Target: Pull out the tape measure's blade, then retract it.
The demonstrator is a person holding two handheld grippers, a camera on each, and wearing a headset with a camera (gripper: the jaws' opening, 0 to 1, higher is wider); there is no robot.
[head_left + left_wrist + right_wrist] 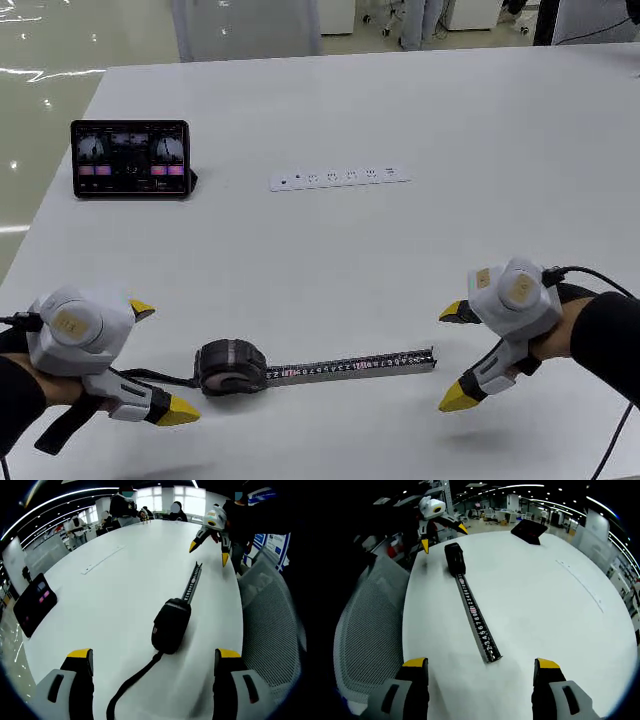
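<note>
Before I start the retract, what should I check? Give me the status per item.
1. Blade out of the tape measure case, lying flat on the table: ok.
2. Left gripper open, facing the case, not touching it: ok.
3. Right gripper open, with the blade tip ahead of its jaws and a gap between them: ok.
4. Case held steady for the retract: not ok, neither gripper grips it.
5. Blade lock or button state: cannot tell, too small to read.
6. Tablet and power strip well away from the blade's line: ok.
</note>
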